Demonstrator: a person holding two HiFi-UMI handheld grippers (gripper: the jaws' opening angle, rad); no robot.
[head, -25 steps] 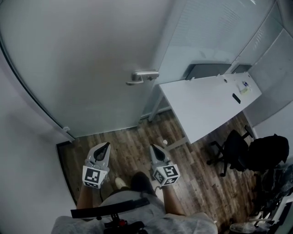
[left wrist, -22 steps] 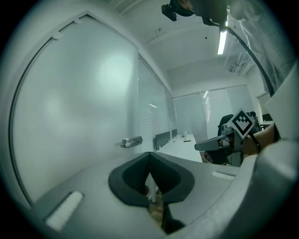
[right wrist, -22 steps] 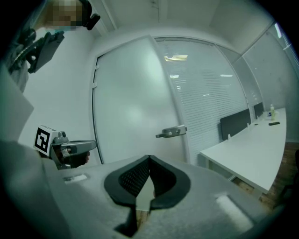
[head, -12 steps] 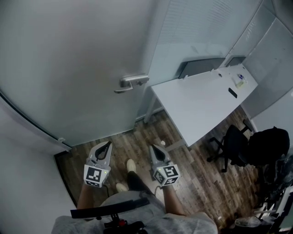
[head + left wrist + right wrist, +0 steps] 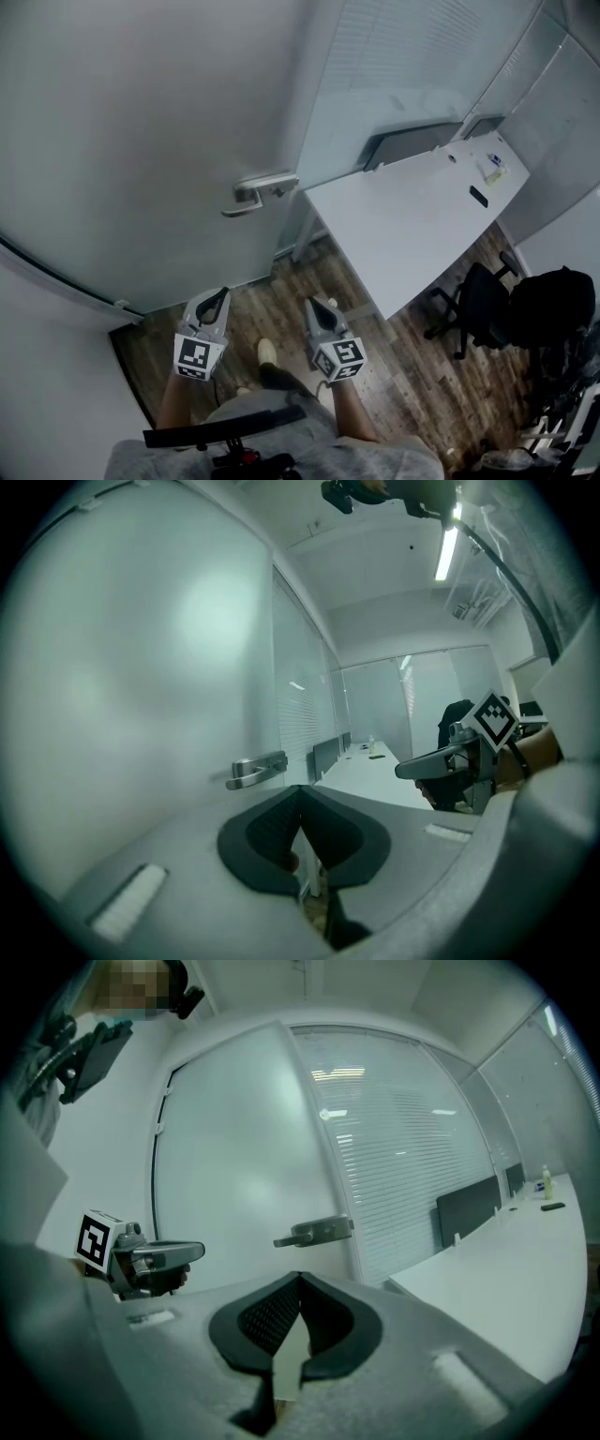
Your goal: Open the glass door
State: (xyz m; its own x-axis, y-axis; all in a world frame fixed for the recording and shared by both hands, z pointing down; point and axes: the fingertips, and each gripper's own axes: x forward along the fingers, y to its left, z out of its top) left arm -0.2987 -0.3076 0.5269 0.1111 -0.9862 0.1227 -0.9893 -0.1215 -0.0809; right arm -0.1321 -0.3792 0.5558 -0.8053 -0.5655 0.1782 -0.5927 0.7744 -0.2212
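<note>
**Both Grippers Shut, Well Short of the Handle**

The frosted glass door (image 5: 141,141) filled the head view from nine o'clock round to twelve, and it was closed. The long white desk (image 5: 412,220) ran off at two o'clock, its near corner close beside the door's handle edge. A dark office chair (image 5: 473,302) sat at three o'clock on the wood floor (image 5: 412,375).

The metal lever handle (image 5: 260,192) was mounted on the door at twelve o'clock from the grippers, with its free end pointing towards nine. Nothing was touching it.

Down at six o'clock, the left gripper (image 5: 217,296) and the right gripper (image 5: 315,304) pointed at the door side by side. Each had its jaws closed tip to tip and held nothing. Both were well apart from the lever.

The risks from here looked clear. If a gripper went in with its jaws shut, it would probably just knock the lever or skate off the smooth metal, so the jaws needed to part first. A grip too near the free end could slip off as the lever turned.

The desk corner was tight to that side, so the right gripper could clip it on the approach. Which way the door swings could not be told. If it opens towards the person, their feet and body stood right in its path.
</note>
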